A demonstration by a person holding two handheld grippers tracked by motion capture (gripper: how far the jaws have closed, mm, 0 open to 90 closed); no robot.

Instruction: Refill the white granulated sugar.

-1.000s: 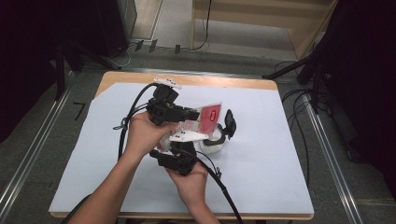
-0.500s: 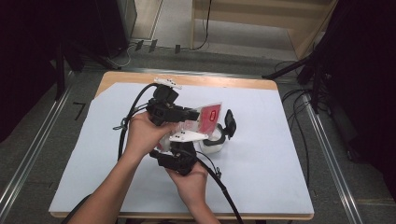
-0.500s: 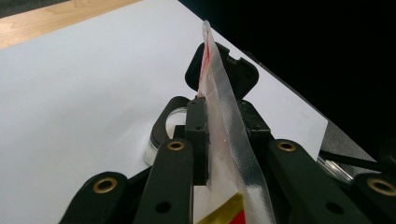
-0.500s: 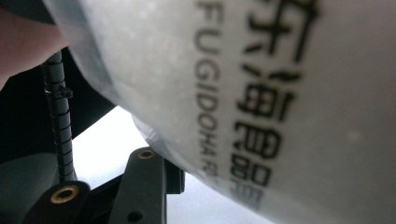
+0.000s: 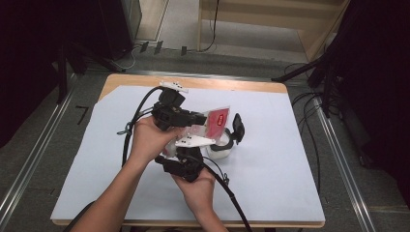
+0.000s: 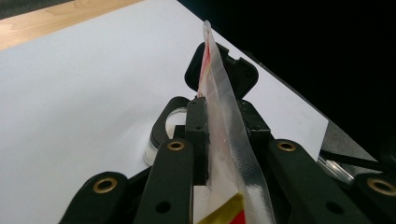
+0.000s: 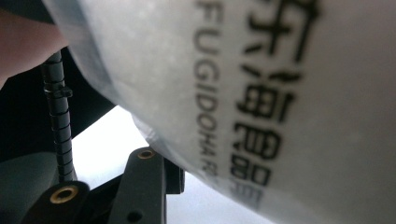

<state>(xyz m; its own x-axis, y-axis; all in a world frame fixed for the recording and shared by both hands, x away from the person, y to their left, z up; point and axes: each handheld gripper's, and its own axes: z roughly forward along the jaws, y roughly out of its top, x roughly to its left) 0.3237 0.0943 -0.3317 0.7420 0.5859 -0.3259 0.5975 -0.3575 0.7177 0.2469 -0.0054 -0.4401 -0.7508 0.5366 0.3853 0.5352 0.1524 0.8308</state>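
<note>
A clear plastic pouch (image 5: pixel 216 122) with a red label is held up over the white sheet between both grippers. My left gripper (image 5: pixel 200 118), in the upper hand, is shut on the pouch's thin edge (image 6: pixel 224 107), which stands up between its black jaws. My right gripper (image 5: pixel 196 141), in the lower hand, is shut on the pouch from below. In the right gripper view the pouch's printed side (image 7: pixel 280 93) bulges close over one finger (image 7: pixel 149 182), and the other finger is hidden. Just beyond the pouch, a small white jar (image 5: pixel 223 147) stands on the sheet with its black flip lid (image 5: pixel 238 126) open.
A white sheet (image 5: pixel 270 164) covers most of the wooden table (image 5: pixel 232 84). Black cables (image 5: pixel 140 108) trail from both grippers over the table's left and front. Dark stands and floor cables (image 5: pixel 309 72) surround the table.
</note>
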